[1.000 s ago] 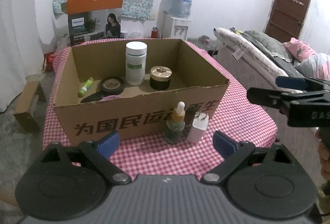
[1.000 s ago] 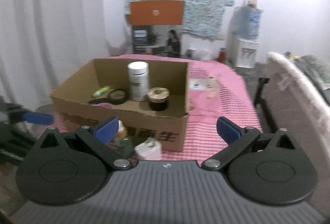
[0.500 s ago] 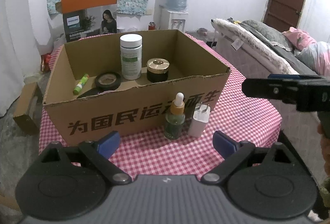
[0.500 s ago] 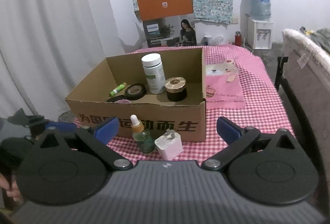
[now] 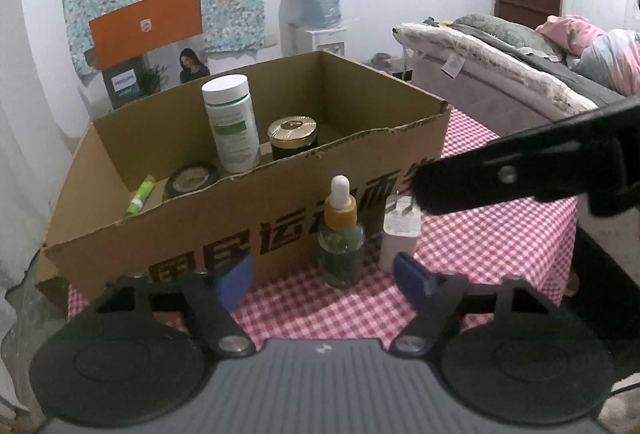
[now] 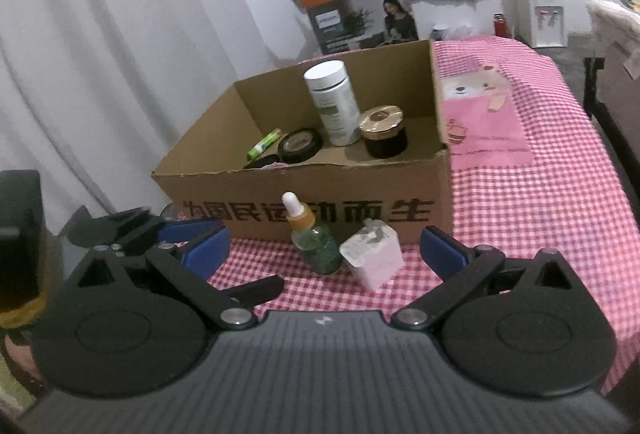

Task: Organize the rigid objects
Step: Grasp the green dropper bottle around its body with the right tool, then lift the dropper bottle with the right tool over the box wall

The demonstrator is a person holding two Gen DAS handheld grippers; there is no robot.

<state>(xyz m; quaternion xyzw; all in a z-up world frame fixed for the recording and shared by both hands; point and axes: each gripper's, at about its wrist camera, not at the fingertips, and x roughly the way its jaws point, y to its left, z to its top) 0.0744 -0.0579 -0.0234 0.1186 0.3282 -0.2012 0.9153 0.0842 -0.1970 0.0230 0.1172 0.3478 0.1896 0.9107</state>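
In front of the box: dropper bottle (image 5: pixel 340 234) stood upright on the cloth beside the white charger (image 5: pixel 400 232).
Left gripper (image 5: pixel 323 280): jaws closing, bottle not yet between.
Right gripper (image 6: pixel 323 254): wide apart, empty.
Advice: grip the bottle's body squarely (glass slips), lifting clear of the cardboard box (image 5: pixel 160 234).

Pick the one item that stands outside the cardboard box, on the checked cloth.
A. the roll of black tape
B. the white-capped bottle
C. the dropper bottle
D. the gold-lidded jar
C: the dropper bottle stands on the checked tablecloth in front of the cardboard box, beside the white charger plug.
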